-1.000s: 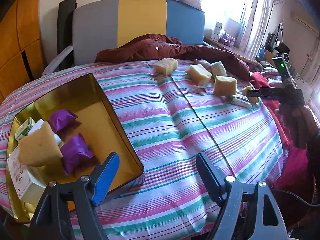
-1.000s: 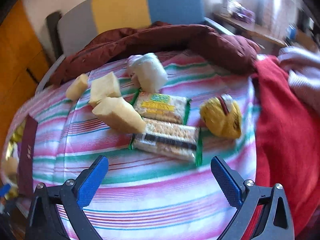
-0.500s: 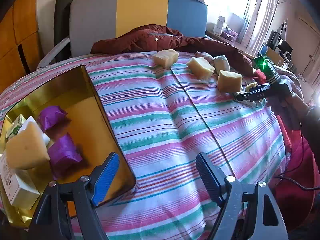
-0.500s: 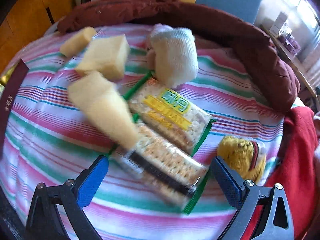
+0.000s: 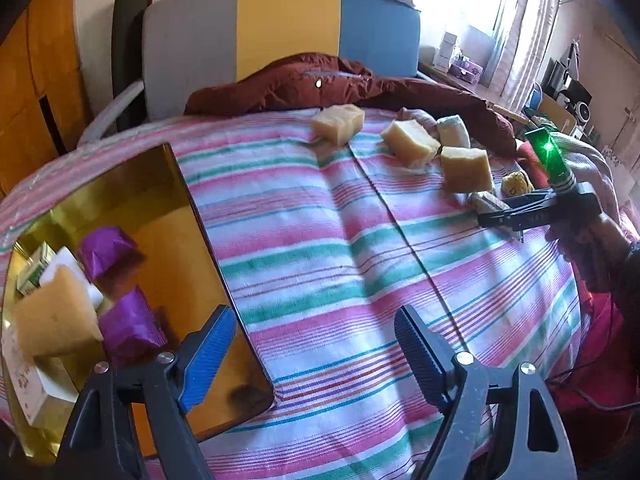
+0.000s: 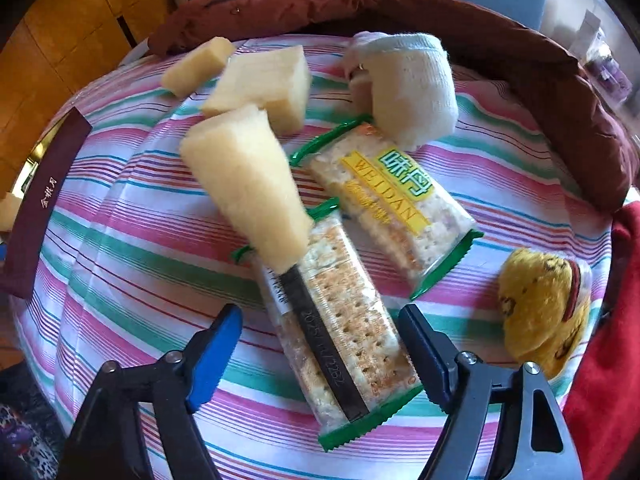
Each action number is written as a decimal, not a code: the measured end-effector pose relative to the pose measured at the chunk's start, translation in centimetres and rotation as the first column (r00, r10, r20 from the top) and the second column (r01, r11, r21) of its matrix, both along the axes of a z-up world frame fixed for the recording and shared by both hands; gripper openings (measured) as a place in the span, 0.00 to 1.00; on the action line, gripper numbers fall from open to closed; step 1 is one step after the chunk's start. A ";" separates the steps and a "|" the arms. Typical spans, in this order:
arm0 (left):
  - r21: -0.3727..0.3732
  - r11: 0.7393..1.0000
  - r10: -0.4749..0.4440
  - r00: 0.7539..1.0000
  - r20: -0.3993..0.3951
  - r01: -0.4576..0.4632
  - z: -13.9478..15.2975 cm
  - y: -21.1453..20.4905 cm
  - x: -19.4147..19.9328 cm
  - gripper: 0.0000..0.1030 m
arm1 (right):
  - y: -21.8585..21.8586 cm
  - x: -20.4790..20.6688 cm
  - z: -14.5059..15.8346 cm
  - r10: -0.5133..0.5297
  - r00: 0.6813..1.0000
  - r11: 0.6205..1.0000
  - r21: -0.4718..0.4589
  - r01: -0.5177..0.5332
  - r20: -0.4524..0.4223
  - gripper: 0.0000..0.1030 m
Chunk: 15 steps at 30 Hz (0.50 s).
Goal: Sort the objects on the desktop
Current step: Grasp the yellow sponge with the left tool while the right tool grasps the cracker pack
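Right gripper [image 6: 320, 344]: jaws apart and just been closing in, blue pads either side of the near cracker packet [image 6: 340, 332], not pressing it yet. Packet lies flat on the striped cloth [image 6: 120, 240], seam side up, dark date strip down its length. Its far end is under the tip of a yellow sponge wedge [image 6: 248, 188], which leans on it. Second cracker packet [image 6: 392, 200], yellow "WEIDAN" label, lies just beside the first on the right, roughly parallel. White rolled cloth [image 6: 408, 88] sits at that packet's far end, touching it. Two more sponge blocks further back: a big one [image 6: 264, 84] touching the wedge, a small one [image 6: 196, 66] just beside it on the left. Yellow plush toy [image 6: 544, 308] to the right, apart from the packets, near the red fabric [image 6: 608, 340]. Maroon jacket [image 6: 400, 12] bunched along the far edge.

Left gripper [image 5: 316, 348]: jaws released, nothing between them, hanging over the cloth at the corner of the gold tray [image 5: 192, 200]. Tray holds two purple wrapped pieces [image 5: 128, 328], a sponge wedge [image 5: 56, 316], a white box [image 5: 28, 380], a small green box [image 5: 34, 272].

From the left wrist view the right gripper is at far right, by the packets, held by a hand [image 5: 592, 248].
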<state>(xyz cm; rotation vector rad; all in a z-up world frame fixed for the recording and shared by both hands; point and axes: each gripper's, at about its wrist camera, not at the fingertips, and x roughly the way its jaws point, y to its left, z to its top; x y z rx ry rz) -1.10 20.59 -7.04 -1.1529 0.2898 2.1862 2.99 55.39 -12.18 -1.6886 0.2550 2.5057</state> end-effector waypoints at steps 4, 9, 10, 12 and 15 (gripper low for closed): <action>0.029 1.000 -0.011 1.000 0.010 0.011 0.8 0.6 -0.5 0.81 | 0.1 0.1 -0.3 -0.034 0.999 0.999 -0.015 0.033 -0.035 0.91; 0.128 0.991 -0.045 0.998 0.049 0.038 2.2 3.6 -1.6 0.81 | -0.5 0.5 0.5 -0.025 0.998 0.999 0.022 0.026 -0.056 0.63; 0.145 0.988 -0.058 0.997 0.049 0.050 2.6 4.4 -1.9 0.82 | -0.3 0.5 0.7 -0.026 0.998 1.000 0.014 0.027 -0.062 0.57; 0.185 0.979 -0.100 0.994 0.046 0.090 3.2 6.5 -2.3 0.85 | 0.1 0.7 1.0 -0.029 0.997 1.000 -0.001 0.029 -0.067 0.53; 0.218 0.962 -0.178 0.983 0.047 0.164 3.5 9.8 -2.7 0.85 | 0.4 0.8 1.1 -0.032 0.997 0.999 -0.015 0.032 -0.069 0.53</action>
